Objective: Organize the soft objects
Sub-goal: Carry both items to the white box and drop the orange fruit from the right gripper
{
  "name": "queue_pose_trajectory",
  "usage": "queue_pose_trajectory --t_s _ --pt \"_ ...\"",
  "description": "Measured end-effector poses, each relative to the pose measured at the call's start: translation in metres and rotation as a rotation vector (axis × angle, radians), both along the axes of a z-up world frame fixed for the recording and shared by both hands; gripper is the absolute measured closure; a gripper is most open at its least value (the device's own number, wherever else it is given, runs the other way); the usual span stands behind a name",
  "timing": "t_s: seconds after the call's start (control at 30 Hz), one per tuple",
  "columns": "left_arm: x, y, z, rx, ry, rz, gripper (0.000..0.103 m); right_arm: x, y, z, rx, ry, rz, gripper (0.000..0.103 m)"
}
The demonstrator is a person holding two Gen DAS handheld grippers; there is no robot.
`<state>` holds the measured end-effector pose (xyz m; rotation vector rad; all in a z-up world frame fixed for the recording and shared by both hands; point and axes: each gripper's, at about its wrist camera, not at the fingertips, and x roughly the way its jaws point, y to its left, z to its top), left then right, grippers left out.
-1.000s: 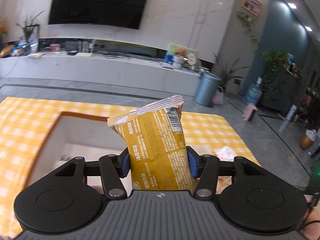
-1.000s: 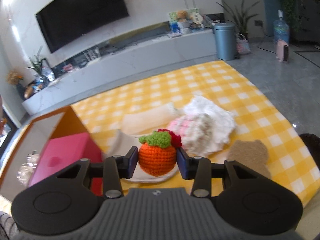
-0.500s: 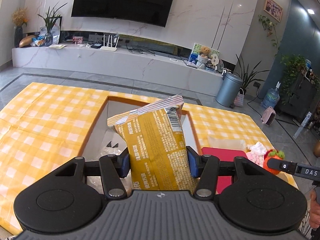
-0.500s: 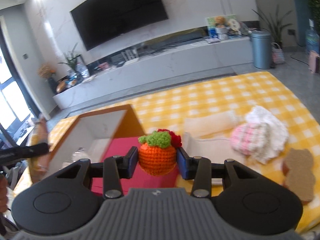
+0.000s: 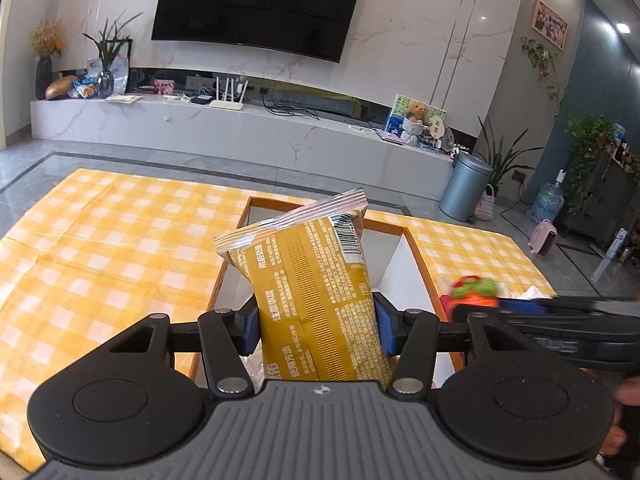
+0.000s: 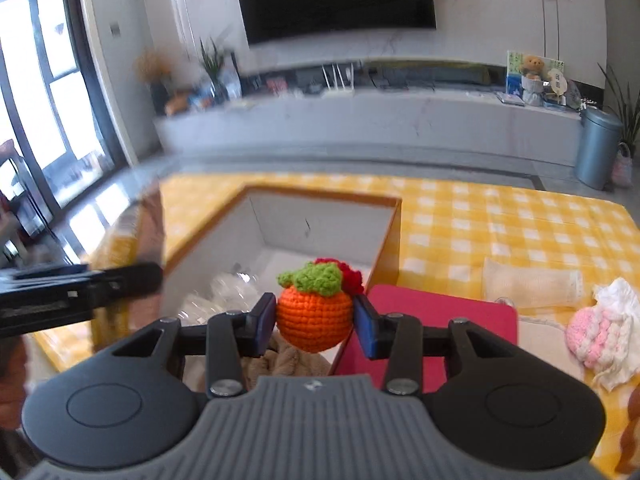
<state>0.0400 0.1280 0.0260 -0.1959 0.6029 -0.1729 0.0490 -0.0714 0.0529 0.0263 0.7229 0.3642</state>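
Left gripper (image 5: 316, 328) of mine is clamped on the yellow snack packet (image 5: 308, 300), held upright over the open box (image 5: 416, 256) on the checked cloth (image 5: 100, 248); my other tool shows at the right edge, blurred.

Through the right wrist camera, my right gripper (image 6: 315, 322) pinches the crocheted orange fruit (image 6: 314, 316) above the box's near corner, beside a pink block (image 6: 440, 312). Clear wrapping and something tan already lie inside. I judge the job midway: both loads await dropping, and the cream cloth (image 6: 528, 286) and pink-white knit (image 6: 596, 332) remain outside.
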Motion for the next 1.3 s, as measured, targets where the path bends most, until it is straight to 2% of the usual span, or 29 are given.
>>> queue_pose_trajectory --t_s 0.17,0.27,0.47,0.73,1.03,1.17,1.3 --pt "0.003 -0.003 -0.009 0.050 -0.004 -0.017 0.041 0.017 0.043 -0.009 -0.200 -0.049 0.041 0.061" --pt "0.005 0.003 -0.012 0.018 0.015 -0.021 0.041 0.039 0.061 -0.023 -0.309 -0.025 0.060 0.061" --pt "0.006 0.006 -0.015 0.021 0.019 -0.013 0.041 0.064 0.078 -0.057 -0.545 0.011 0.051 0.061" --pt "0.006 0.007 -0.015 0.021 0.027 -0.013 0.041 0.072 0.095 -0.078 -0.683 0.006 0.060 0.061" --pt "0.006 0.013 -0.012 0.009 0.032 -0.004 0.041 0.068 0.098 -0.074 -0.670 0.010 0.099 0.060" --pt "0.007 0.011 -0.013 0.014 0.038 -0.001 0.041 0.060 0.090 -0.064 -0.573 -0.004 0.101 0.047" --pt "0.010 0.008 -0.012 0.021 0.037 -0.003 0.041 0.048 0.076 -0.044 -0.477 -0.072 0.074 0.044"
